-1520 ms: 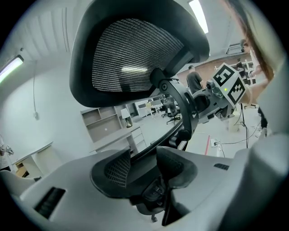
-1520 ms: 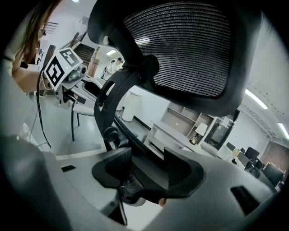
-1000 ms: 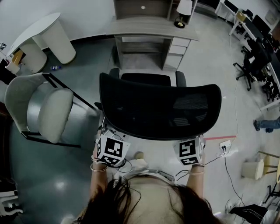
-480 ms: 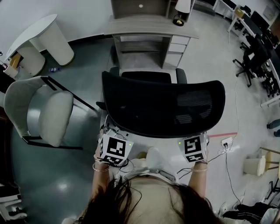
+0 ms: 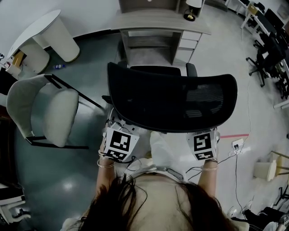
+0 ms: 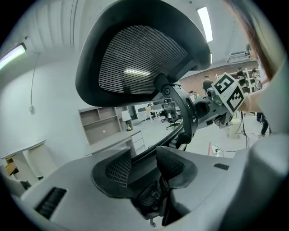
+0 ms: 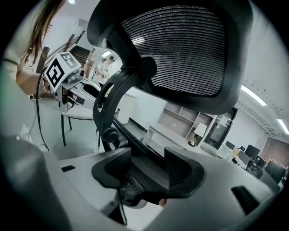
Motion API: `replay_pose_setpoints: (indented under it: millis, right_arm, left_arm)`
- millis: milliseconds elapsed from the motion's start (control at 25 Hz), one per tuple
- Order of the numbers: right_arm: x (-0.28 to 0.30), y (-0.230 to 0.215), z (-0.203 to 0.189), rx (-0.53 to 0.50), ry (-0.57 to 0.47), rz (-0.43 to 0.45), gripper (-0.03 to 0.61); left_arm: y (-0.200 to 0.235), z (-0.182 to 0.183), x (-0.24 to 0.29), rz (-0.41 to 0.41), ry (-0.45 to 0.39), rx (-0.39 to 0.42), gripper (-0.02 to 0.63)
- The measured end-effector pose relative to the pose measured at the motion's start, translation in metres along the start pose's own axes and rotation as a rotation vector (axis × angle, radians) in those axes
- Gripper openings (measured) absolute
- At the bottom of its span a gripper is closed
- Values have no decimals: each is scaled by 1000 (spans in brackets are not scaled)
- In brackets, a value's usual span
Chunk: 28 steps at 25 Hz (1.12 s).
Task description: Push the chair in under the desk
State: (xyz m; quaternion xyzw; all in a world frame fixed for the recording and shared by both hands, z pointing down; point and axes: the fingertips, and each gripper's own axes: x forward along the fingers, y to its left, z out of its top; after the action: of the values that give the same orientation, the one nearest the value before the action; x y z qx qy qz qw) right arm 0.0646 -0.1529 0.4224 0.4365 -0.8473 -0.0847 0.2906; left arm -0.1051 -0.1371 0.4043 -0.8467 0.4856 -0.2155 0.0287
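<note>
A black mesh office chair stands in front of the grey wooden desk, its seat facing the desk's kneehole. Both grippers are behind the backrest, at its lower rim. My left gripper is at the rim's left end and my right gripper at its right end. In the left gripper view the jaws close round the dark rim of the backrest. The right gripper view shows the same hold under the mesh. The fingertips are hidden under the backrest in the head view.
A beige armchair stands close on the left. A white rounded table is at the far left. A lamp sits on the desk. Black office chairs line the right. A power strip and cable lie at right.
The chair and both grippers have moved forward toward the desk. The seat's front edge is now nearer the desk's kneehole.
</note>
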Motion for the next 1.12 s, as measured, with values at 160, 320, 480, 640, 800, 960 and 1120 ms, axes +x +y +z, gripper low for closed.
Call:
replay_pose_setpoints:
  millis: [160, 320, 480, 640, 800, 960, 1120]
  right_arm:
    - [10, -6, 3, -5, -2, 6, 216]
    - [24, -15, 5, -7, -4, 4, 216]
    - [39, -24, 12, -6, 0, 3, 216]
    - [53, -33, 14, -3, 8, 7, 216]
    - [70, -40, 19, -4, 12, 9, 216]
    - [82, -49, 21, -5, 12, 15, 216]
    - [95, -58, 21, -5, 18, 20, 216]
  left_arm:
    - [7, 2, 8, 1, 9, -6, 173]
    - [17, 4, 21, 10, -2, -6, 173]
    - [30, 7, 33, 13, -2, -6, 173]
    - [40, 9, 47, 16, -5, -14, 173]
    - [54, 10, 59, 18, -8, -27, 173]
    - [64, 13, 71, 21, -2, -43, 173]
    - [72, 15, 83, 20, -4, -70, 173]
